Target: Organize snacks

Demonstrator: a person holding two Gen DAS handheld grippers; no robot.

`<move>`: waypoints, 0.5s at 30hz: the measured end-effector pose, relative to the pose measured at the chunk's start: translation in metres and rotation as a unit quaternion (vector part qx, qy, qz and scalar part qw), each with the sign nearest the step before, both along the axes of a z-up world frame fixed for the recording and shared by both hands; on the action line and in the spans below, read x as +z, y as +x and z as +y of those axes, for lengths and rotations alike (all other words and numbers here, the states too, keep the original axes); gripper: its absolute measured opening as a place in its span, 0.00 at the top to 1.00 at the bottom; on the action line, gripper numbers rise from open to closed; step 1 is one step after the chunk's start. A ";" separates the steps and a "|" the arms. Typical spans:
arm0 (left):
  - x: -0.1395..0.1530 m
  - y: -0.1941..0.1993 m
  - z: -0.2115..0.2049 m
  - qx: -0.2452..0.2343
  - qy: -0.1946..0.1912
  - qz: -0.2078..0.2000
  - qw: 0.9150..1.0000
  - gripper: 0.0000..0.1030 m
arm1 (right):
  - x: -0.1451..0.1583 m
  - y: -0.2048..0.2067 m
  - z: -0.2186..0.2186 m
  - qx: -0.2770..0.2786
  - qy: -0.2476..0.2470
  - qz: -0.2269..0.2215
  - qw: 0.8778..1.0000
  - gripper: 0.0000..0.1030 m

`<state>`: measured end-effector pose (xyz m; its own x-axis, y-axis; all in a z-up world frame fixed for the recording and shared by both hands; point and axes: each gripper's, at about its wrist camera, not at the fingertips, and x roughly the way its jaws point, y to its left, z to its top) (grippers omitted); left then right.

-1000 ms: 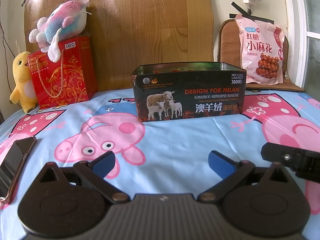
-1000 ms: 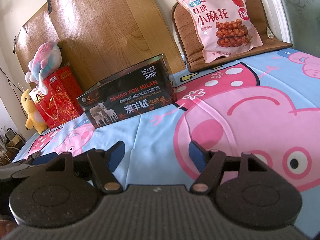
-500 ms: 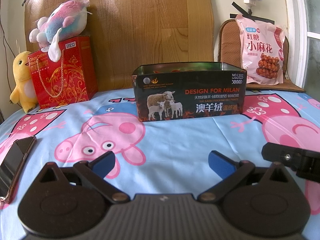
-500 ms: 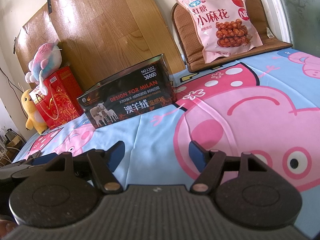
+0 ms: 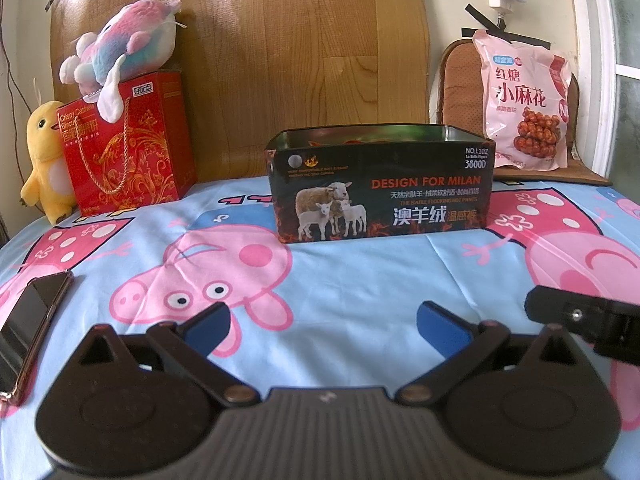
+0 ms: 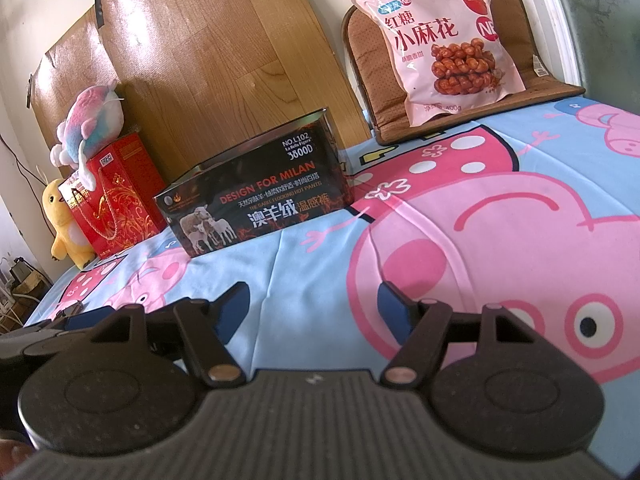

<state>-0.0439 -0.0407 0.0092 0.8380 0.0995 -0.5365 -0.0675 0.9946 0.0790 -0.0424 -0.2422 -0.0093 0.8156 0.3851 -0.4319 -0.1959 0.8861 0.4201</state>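
Now both tools low over the sheet (image 5: 360, 280), near edge of the bed. Left gripper (image 5: 322, 326): jaws wide apart, nothing between. Right gripper (image 6: 314, 306): same, wide apart and empty, a little to the right of the left one. Pink snack bag (image 5: 524, 100) far right, leaning upright against the brown seat cushion (image 6: 368, 60), well apart from both tools. Black tin box (image 5: 380, 188) in the middle, without lid; something orange-red just visible over its rim, cannot tell what. Fits two stages: bag waiting to go into the box, or bag left on the cushion with other snacks already inside. If the bag is to be taken: better to grip at the upper sealed edge or one corner, not at the puffed middle, because the film is smooth and the twists inside probably break easily; then lift clear over the tin rim, not to drag across it. Soft bedding with pig cartoon print, so the box perhaps tips when pushed. Red gift bag (image 5: 124, 144) with plush fish (image 5: 128, 36) on top far left, yellow plush chick (image 5: 44, 160) beside; phone (image 5: 28, 324) near left. Wood-pattern board (image 5: 300, 40) on the far wall.
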 end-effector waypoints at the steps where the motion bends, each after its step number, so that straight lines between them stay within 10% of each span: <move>1: 0.000 0.000 0.000 0.000 0.000 0.000 1.000 0.00 | 0.000 0.000 0.000 0.000 0.000 0.000 1.000 0.29; 15: -0.001 0.003 0.000 0.004 -0.001 0.007 1.000 0.00 | 0.000 0.000 0.000 0.000 0.000 0.000 1.000 0.29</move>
